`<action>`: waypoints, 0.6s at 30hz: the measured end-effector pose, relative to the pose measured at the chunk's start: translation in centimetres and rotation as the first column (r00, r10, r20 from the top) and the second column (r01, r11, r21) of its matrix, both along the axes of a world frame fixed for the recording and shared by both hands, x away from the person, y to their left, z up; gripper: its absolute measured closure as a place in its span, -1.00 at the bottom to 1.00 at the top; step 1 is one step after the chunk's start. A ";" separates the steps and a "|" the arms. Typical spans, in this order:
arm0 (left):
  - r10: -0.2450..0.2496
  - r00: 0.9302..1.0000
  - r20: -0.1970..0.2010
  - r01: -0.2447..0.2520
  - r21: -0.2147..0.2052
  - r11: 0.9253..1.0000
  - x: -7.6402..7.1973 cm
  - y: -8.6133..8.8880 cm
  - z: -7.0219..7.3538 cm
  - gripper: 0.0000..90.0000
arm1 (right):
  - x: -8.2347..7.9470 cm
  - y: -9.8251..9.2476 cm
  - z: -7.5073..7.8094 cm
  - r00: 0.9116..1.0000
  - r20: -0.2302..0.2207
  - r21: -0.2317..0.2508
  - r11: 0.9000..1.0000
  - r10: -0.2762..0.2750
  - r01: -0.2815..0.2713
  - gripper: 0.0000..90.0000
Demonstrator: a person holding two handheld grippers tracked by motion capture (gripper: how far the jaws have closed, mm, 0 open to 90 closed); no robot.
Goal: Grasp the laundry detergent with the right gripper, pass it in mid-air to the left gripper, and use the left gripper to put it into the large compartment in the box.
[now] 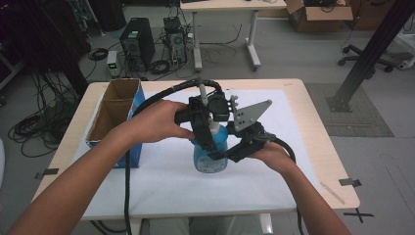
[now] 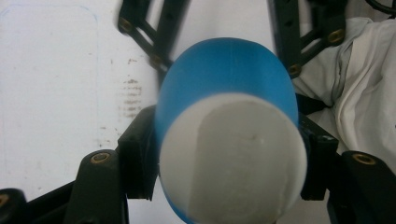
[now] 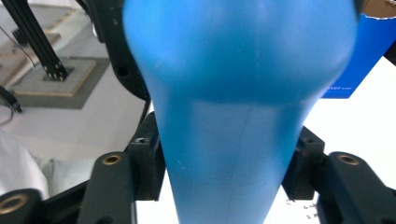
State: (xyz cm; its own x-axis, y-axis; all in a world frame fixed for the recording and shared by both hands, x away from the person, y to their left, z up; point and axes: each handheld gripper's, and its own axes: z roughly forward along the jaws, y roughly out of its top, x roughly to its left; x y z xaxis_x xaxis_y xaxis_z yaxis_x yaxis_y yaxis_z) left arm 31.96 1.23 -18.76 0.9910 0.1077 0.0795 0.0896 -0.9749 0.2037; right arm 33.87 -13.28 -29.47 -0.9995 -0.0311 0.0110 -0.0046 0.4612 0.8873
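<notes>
A blue spray bottle is seen upright near the middle of the white mat, w/ both grippers on it. Its lower body carries a pale label w/ print; the print is too small and blurred to be read. The white spray head is partly hidden behind the left gripper.

In the left gripper view, the bottle is looked down on from above: a white cap-like top is seen in front, blue shoulder behind it. The left gripper is clamped on the bottle's upper part, pads pressed against both sides.

In the right gripper view, the bottle's blue body is seen narrowing toward the bottom of the frame, between the black jaws of the right gripper. The pads lie at the blue sides, approx. in contact, so the bottle is taken as held, though the grip looks light. In the high view the right gripper is seen coming in from the bottle's right side, lower than the left one.

A blue cardboard box w/ two open compartments stands well left of the bottle, at the mat's edge. In the right gripper view a strip of white writing is seen on the box's blue side, too small to be read.

The mat lies on a light wooden table.
</notes>
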 end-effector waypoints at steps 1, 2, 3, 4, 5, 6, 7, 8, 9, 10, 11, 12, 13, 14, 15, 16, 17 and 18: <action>0.011 1.000 0.006 -0.011 0.007 1.000 0.0 0.1 0.2 -0.16 | 0.1 -0.2 0.1 1.000 -0.006 0.011 1.000 -0.014 0.014 -0.44; 0.022 1.000 0.009 -0.022 0.004 1.000 0.0 0.3 0.3 -0.16 | 0.1 -0.4 0.3 1.000 -0.008 0.007 1.000 -0.018 0.018 -0.52; 0.025 1.000 0.014 -0.026 0.011 1.000 0.0 0.4 0.4 -0.16 | 0.1 -0.7 0.5 0.999 -0.005 0.002 0.999 -0.036 0.036 -0.60; 0.025 1.000 0.014 -0.026 0.011 1.000 0.0 0.4 0.4 -0.16 | 0.1 -1.0 0.7 0.999 0.003 -0.002 0.999 -0.043 0.043 -0.64; 0.034 0.999 0.017 -0.034 0.010 0.999 0.1 0.5 0.4 -0.16 | 0.1 -1.0 0.7 0.999 0.003 -0.002 0.999 -0.043 0.043 -0.64; 0.047 0.999 0.021 -0.047 0.002 0.999 0.2 0.9 0.6 -0.16 | 0.0 -1.8 0.9 0.998 0.012 -0.015 0.998 -0.065 0.065 -0.72; 0.047 0.999 0.021 -0.047 0.002 0.999 0.2 0.9 0.6 -0.16 | 0.0 -1.8 0.9 0.998 0.012 -0.015 0.998 -0.065 0.065 -0.72; 0.056 0.998 0.020 -0.056 0.001 0.998 0.2 1.1 0.8 -0.16 | 0.0 -2.1 1.0 0.997 0.016 -0.025 0.997 -0.072 0.072 -0.76; 0.062 0.998 0.021 -0.062 0.000 0.998 0.3 1.2 0.8 -0.16 | 0.0 -2.8 1.1 0.995 0.034 -0.045 0.995 -0.092 0.093 -0.81; 0.069 0.997 0.021 -0.069 0.003 0.998 0.3 1.3 0.9 -0.16 | 0.0 -2.8 1.1 0.995 0.034 -0.045 0.995 -0.092 0.093 -0.81; 0.074 0.997 0.025 -0.074 0.005 0.997 0.3 1.4 1.0 -0.16 | -0.1 -3.2 1.2 0.994 0.035 -0.055 0.993 -0.100 0.102 -0.83; 0.082 0.996 0.028 -0.082 0.008 0.997 0.3 1.5 1.1 -0.16 | 0.0 -3.6 1.2 0.993 0.037 -0.059 0.992 -0.109 0.111 -0.85; 0.091 0.995 0.032 -0.092 0.016 0.996 0.4 1.6 1.3 -0.16 | 0.0 -4.0 1.2 0.992 0.036 -0.069 0.990 -0.121 0.123 -0.87; 0.100 0.994 0.037 -0.100 0.021 0.995 0.4 1.8 1.4 -0.16 | 0.0 -4.5 1.1 0.990 0.036 -0.080 0.987 -0.138 0.141 -0.88; 0.109 0.993 0.037 -0.110 0.023 0.994 0.4 1.9 1.5 -0.16 | 0.1 -4.9 1.1 0.988 0.033 -0.088 0.984 -0.151 0.154 -0.89; 0.121 0.992 0.043 -0.122 0.027 0.992 0.5 2.0 1.8 -0.16 | 0.2 -5.2 1.1 0.986 0.027 -0.093 0.982 -0.162 0.164 -0.91; 0.130 0.991 0.046 -0.131 0.029 0.991 0.6 2.2 1.9 -0.16 | 0.3 -5.7 1.0 0.983 0.017 -0.107 0.977 -0.181 0.182 -0.92; 0.142 0.989 0.049 -0.144 0.033 0.989 0.7 2.3 2.2 -0.16 | 0.4 -5.9 0.9 0.981 0.012 -0.119 0.974 -0.191 0.191 -0.92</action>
